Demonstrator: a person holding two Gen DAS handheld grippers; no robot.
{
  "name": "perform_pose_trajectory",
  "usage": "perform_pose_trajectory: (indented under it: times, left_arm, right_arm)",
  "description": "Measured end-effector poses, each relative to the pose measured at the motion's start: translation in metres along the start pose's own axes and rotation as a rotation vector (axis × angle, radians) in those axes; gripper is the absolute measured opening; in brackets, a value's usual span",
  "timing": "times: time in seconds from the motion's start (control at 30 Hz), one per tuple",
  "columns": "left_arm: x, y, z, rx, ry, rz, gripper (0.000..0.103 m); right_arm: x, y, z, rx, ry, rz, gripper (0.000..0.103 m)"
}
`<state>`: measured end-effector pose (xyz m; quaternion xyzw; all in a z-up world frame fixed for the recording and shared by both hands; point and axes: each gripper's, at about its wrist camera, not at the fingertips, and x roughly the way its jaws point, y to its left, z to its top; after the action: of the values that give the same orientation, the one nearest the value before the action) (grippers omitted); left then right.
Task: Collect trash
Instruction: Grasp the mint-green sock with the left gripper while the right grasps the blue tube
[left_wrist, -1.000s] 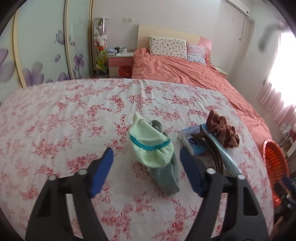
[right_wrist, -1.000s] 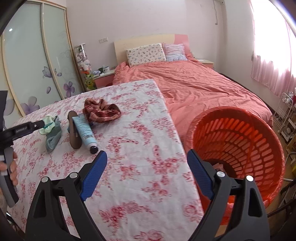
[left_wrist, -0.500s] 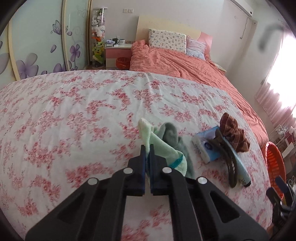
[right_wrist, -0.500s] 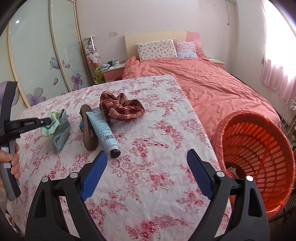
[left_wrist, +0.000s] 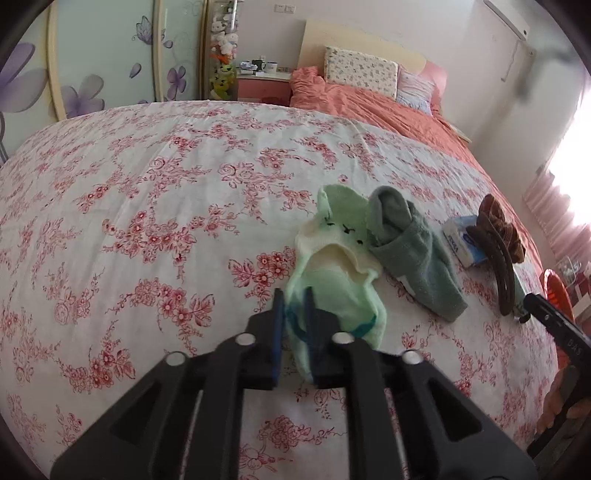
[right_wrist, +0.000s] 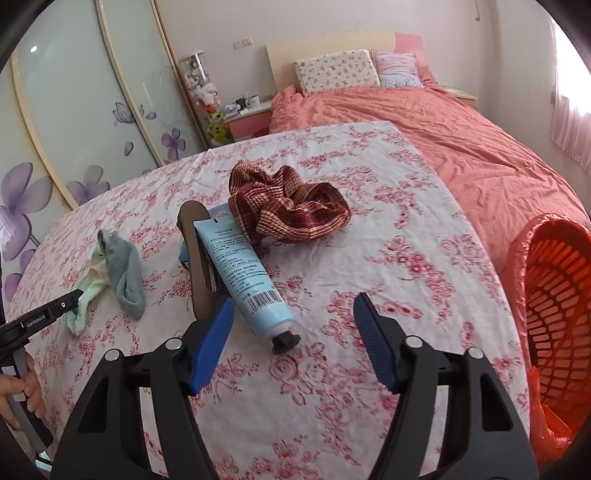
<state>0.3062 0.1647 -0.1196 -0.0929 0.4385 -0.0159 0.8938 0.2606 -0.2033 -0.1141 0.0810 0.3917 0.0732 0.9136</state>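
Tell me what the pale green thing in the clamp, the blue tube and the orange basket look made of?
Green sock: soft knit fabric, limp and fuzzy. Blue tube: likely smooth plastic, printed, with a dark cap. Orange basket: rigid slotted plastic, seemingly lined with a thin orange bag.

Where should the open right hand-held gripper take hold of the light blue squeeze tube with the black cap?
Best across the middle of the light blue squeeze tube, coming from above with the right hand-held gripper. The tube lies flat on the floral sheet, cap toward the camera. Its far end sits against the brown ribbed cloth and the brown curved piece lies along its left side, so the midsection and cap end are freest.
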Motion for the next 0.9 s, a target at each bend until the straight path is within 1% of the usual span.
perform_pose_trajectory:
  times: [0.03,0.07,0.17,0.4,0.43,0.47,0.5,0.6,0.63,0.67,0.7,0.73,0.77,0.83,0.9]
  left_arm:
    - [-0.001,-0.001,0.001,-0.004,-0.009,-0.007,0.037]
    - [-0.003,-0.001,0.002,-0.005,-0.019,-0.008,0.045]
    - [-0.005,-0.008,0.005,0.007,-0.041,-0.023,0.05]
    - [0.016,-0.028,0.013,0.046,-0.011,-0.02,0.052]
    - [0.019,-0.03,0.014,0.051,-0.008,-0.016,0.054]
    - [0.02,-0.032,0.014,0.056,-0.009,-0.013,0.058]
    - [0.022,-0.035,0.015,0.064,-0.012,-0.008,0.059]
    - [0.026,-0.041,0.014,0.084,-0.014,0.01,0.059]
    - [0.026,-0.041,0.014,0.091,-0.016,0.016,0.053]
    - [0.026,-0.042,0.013,0.108,-0.021,0.037,0.04]
    - [0.026,-0.042,0.012,0.121,-0.024,0.053,0.036]
    - [0.025,-0.04,0.012,0.122,-0.024,0.047,0.027]
    - [0.023,-0.038,0.011,0.117,-0.023,0.037,0.014]
    - [0.019,-0.03,0.01,0.101,-0.017,0.032,0.009]
    - [0.013,-0.021,0.007,0.083,-0.021,0.046,0.009]
  right_arm:
    - [0.003,0.003,0.0,-0.007,0.009,0.001,0.063]
    - [0.005,0.006,0.0,-0.018,0.018,-0.001,0.06]
    - [0.009,0.012,0.0,-0.039,0.046,-0.004,0.052]
    - [0.013,0.016,0.002,-0.048,0.052,-0.014,0.051]
    - [0.014,0.015,0.003,-0.049,0.053,-0.014,0.05]
    - [0.014,0.016,0.003,-0.049,0.052,-0.016,0.047]
    - [0.014,0.016,0.003,-0.051,0.053,-0.021,0.042]
    - [0.015,0.016,0.004,-0.052,0.052,-0.029,0.04]
    - [0.014,0.016,0.004,-0.053,0.052,-0.032,0.039]
    - [0.013,0.015,0.003,-0.053,0.052,-0.037,0.036]
    - [0.013,0.013,0.003,-0.051,0.052,-0.04,0.033]
    - [0.011,0.011,0.002,-0.045,0.051,-0.043,0.031]
    - [0.01,0.009,0.001,-0.04,0.052,-0.045,0.026]
    - [0.006,0.004,-0.001,-0.023,0.052,-0.046,0.026]
    - [0.003,-0.001,-0.003,-0.013,0.05,-0.049,0.026]
